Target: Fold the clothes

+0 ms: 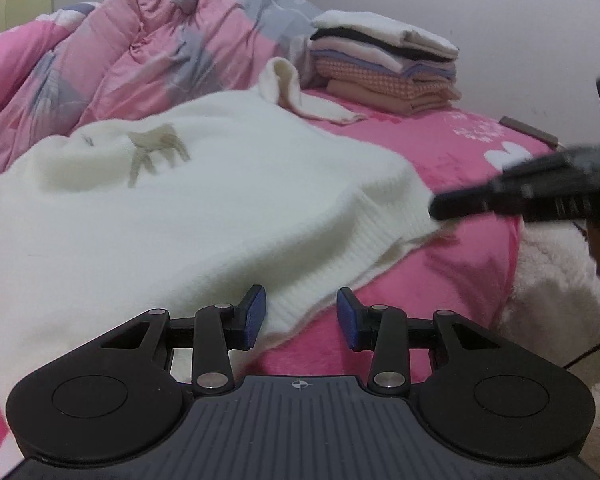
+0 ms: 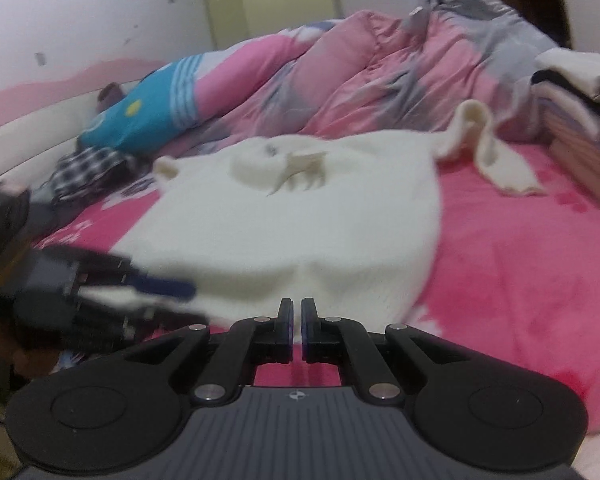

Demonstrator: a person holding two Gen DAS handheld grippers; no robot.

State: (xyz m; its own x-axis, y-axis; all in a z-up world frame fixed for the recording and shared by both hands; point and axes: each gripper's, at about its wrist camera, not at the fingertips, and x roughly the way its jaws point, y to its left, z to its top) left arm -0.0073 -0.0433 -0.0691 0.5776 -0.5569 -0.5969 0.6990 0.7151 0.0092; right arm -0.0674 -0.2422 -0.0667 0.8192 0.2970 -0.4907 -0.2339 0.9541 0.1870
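- White sweater (image 1: pixel 204 208) lies spread on the pink bed sheet (image 1: pixel 452 276), ribbed hem toward you, a small tan animal motif (image 1: pixel 156 152) on the chest.
- One sleeve (image 1: pixel 296 92) is flung up and out toward the stack of folded clothes (image 1: pixel 384 64); it ends near the stack's base, not clearly touching it.
- Your right gripper (image 2: pixel 297 320): jaws nearly together, only a thin slit between the blue pads. White hem shows in that slit in the right wrist view, so it looks pinched on the sweater's edge. In the left wrist view the same gripper (image 1: pixel 436 206) sits with its tip at the hem corner.
- Your left gripper (image 1: pixel 300 312): jaws partly apart, nothing pressed between the pads. The hem edge runs just ahead of and between them, left finger (image 1: pixel 254 312) over the fabric, right finger over bare sheet.
- Right wrist view is blurred; there the left gripper (image 2: pixel 168 286) is at the sweater's left hem corner, contact unclear.
- Behind the sweater: rumpled pink and grey quilt (image 1: pixel 112 64).
- Further left: blue pillow (image 2: pixel 148 108) and a checked garment (image 2: pixel 84 168).
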